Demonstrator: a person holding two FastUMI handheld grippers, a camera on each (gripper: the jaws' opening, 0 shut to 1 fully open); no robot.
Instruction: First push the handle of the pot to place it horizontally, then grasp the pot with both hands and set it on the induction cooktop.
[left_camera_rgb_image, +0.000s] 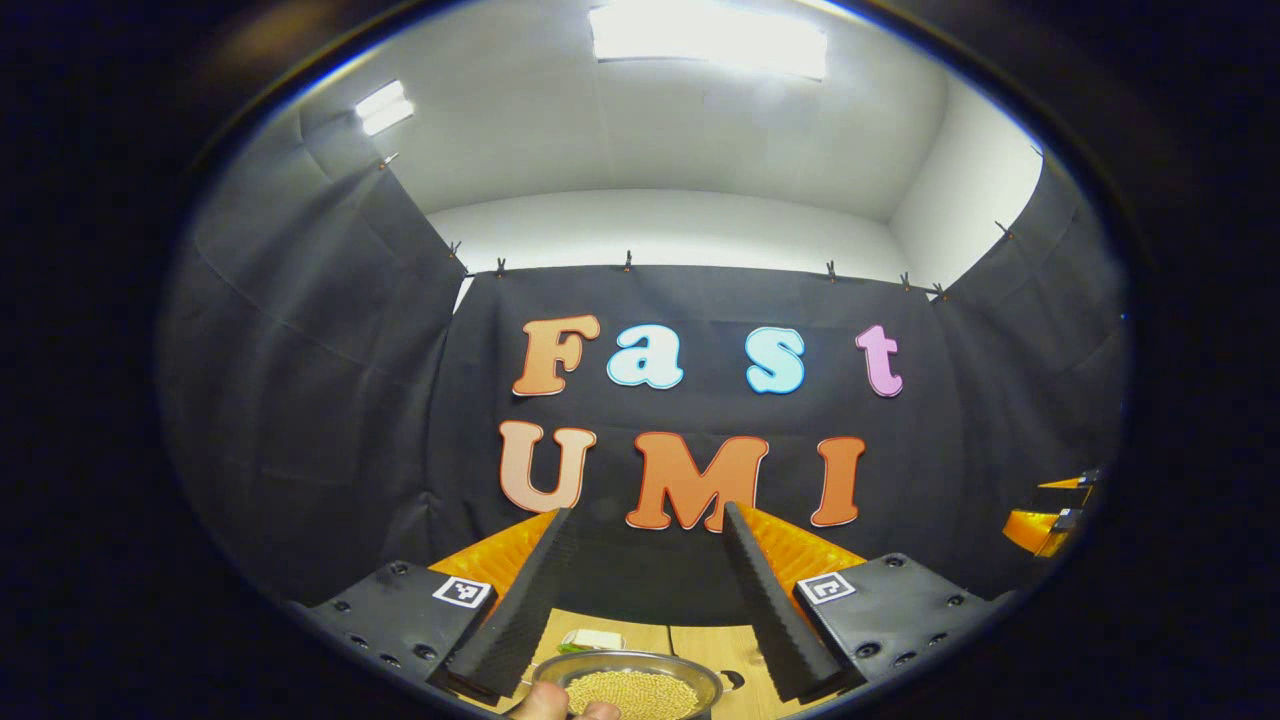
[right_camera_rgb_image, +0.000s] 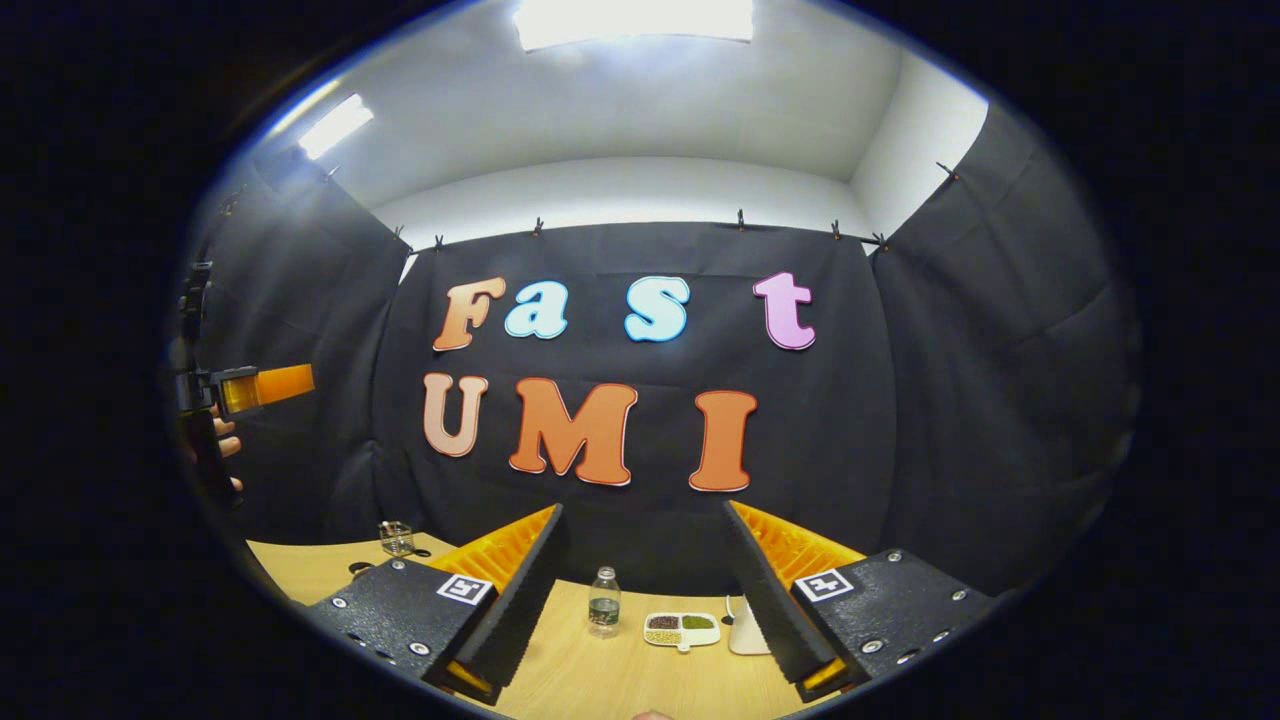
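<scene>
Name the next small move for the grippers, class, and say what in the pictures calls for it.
Probably lower the left gripper toward the pot. Both grippers are open, held high and aimed at the booth wall, and the pot, filled with small beans, sits low between the left fingers, untouched. Its handle cannot be made out.

The pot (left_camera_rgb_image: 640, 685) is silvery metal, filled with tan-yellow grains. The desk (right_camera_rgb_image: 620, 680) is pale wood grain. Near its far edge stand a clear bottle (right_camera_rgb_image: 604, 602) with a dark label and a white divided dish (right_camera_rgb_image: 682, 629) holding dark red, green and beige fillings.
</scene>
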